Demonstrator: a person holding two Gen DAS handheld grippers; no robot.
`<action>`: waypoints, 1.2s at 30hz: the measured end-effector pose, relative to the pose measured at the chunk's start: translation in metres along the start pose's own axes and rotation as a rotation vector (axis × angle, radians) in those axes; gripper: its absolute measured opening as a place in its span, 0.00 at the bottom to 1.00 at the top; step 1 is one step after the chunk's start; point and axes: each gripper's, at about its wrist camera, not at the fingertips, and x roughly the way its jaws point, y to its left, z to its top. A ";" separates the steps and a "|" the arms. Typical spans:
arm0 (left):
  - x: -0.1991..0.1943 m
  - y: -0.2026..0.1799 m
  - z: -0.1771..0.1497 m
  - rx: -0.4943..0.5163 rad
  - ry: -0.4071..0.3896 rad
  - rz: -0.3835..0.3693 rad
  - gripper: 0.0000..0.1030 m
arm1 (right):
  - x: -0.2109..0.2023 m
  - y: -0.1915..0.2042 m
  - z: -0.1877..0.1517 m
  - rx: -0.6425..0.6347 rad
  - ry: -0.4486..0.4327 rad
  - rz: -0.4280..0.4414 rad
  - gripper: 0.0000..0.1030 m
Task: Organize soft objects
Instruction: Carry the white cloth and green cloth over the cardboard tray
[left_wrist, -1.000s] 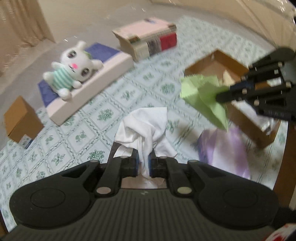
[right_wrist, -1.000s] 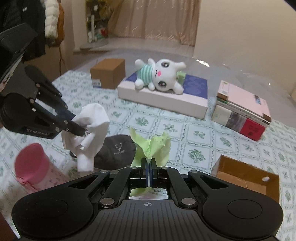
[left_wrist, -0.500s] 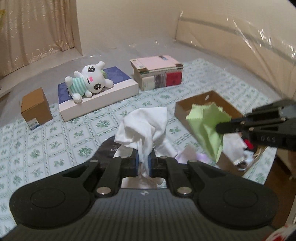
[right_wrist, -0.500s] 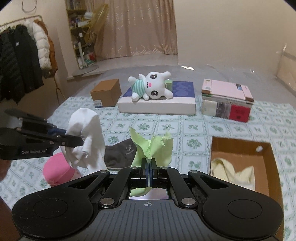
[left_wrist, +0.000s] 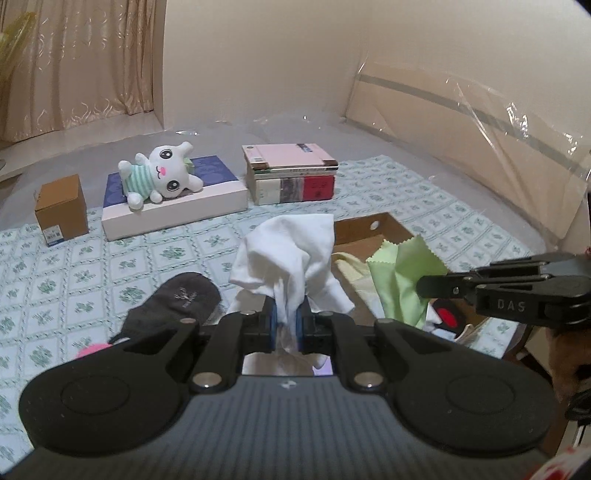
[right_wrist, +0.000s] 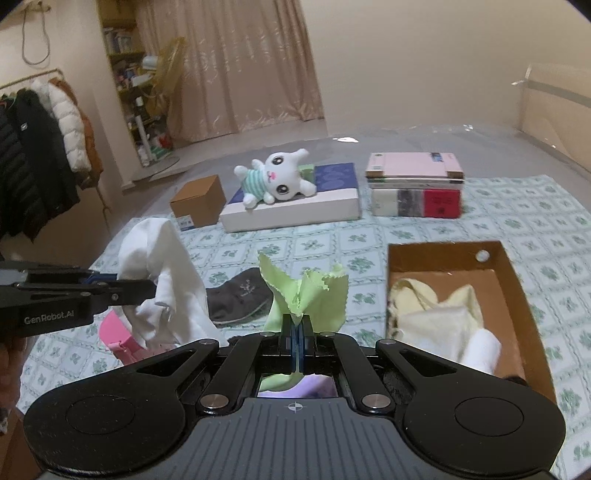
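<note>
Cardboard box (right_wrist: 513, 280), open-topped on the patterned cloth (right_wrist: 406, 236), contains pale folded fabrics. White cloth (left_wrist: 291, 251), crumpled, hangs bunched from the left gripper (left_wrist: 286, 325), whose jaws are clamped narrowly on it, beside the box. Green cloth (right_wrist: 310, 295), pinked-edged, rises from the fully closed right gripper (right_wrist: 296, 345); its lower part is hidden behind the jaws. Dark sock (left_wrist: 177, 302) lies partly occluded.

Left gripper (left_wrist: 287, 322): lower centre of its own view, jaws pinched on white cloth (left_wrist: 291, 254), pointing downward and forward. In the right wrist view it reaches in from the left edge.

Right gripper (right_wrist: 296, 334): lower centre of its view, jaws clamped tight on green cloth (right_wrist: 308, 295). A hand (left_wrist: 567, 360) grips its handle at the right edge of the left view.
</note>
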 end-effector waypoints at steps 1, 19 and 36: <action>-0.001 -0.003 -0.002 -0.006 -0.005 -0.002 0.08 | -0.004 -0.003 -0.002 0.006 -0.004 -0.007 0.01; 0.010 -0.069 -0.024 0.021 0.000 -0.063 0.08 | -0.055 -0.036 -0.040 0.008 -0.042 -0.173 0.01; 0.041 -0.107 -0.016 0.055 0.019 -0.102 0.08 | -0.061 -0.080 -0.046 0.054 -0.031 -0.232 0.01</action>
